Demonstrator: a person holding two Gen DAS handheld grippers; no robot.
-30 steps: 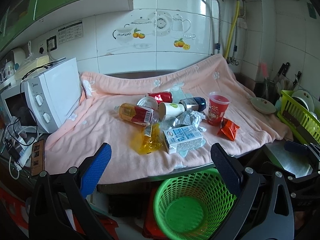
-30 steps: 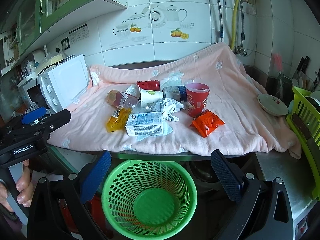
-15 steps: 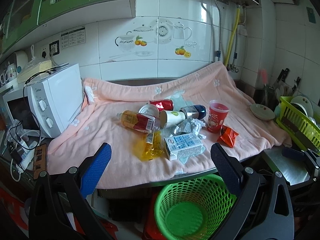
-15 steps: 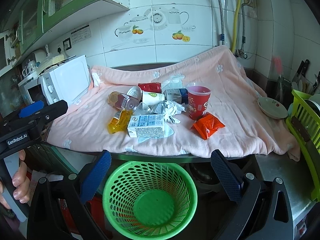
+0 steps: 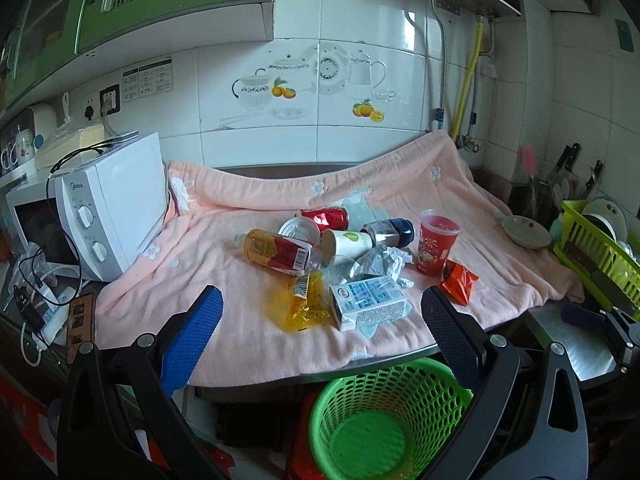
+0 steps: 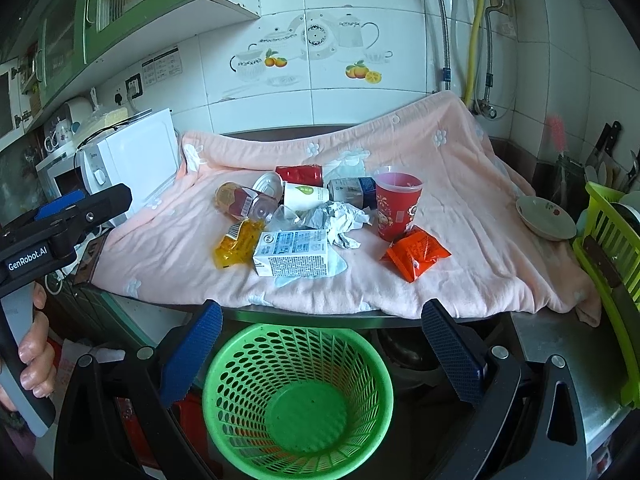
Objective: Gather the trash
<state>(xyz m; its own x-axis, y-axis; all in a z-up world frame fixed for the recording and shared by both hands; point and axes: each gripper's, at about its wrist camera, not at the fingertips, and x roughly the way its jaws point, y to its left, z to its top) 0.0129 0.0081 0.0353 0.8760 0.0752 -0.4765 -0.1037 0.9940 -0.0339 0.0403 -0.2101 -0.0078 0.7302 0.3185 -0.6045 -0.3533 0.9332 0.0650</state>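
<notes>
A: 2 grippers, both with jaws spread wide and nothing between them. The left gripper (image 5: pixel 320 320) hangs in front of the counter edge, and the right gripper (image 6: pixel 322 330) sits above the green basket (image 6: pixel 296 404).

B: Where is the trash?

A: All heaped on the pink towel (image 6: pixel 460 184) that covers the counter. At the front lies a white milk carton (image 6: pixel 291 252) on its side, touching a yellow crumpled wrapper (image 6: pixel 236 242) to its left. Just behind the carton is a wad of crumpled paper (image 6: pixel 340 218).

B: And further back?

A: A plastic bottle (image 6: pixel 244 202) with a red label lies on its side, near a tipped white paper cup (image 6: pixel 306 196). Behind them lies a red can (image 6: pixel 299 174), and beside the cup a dark can (image 6: pixel 352 192), also lying down. A red cup (image 6: pixel 396 206) stands upright to the right, with an orange snack bag (image 6: pixel 416 254) just in front of it.

B: Anything in the basket?

A: It looks empty; it stands on the floor below the counter edge, under the heap.

B: What else is around?

A: A white microwave (image 5: pixel 112 208) at the towel's left end, a small bowl (image 6: pixel 546 218) at the right end, and a yellow-green dish rack (image 6: pixel 608 248) beyond it. In the right wrist view a person's hand (image 6: pixel 34 348) grips the handle of the left gripper at the far left.
</notes>
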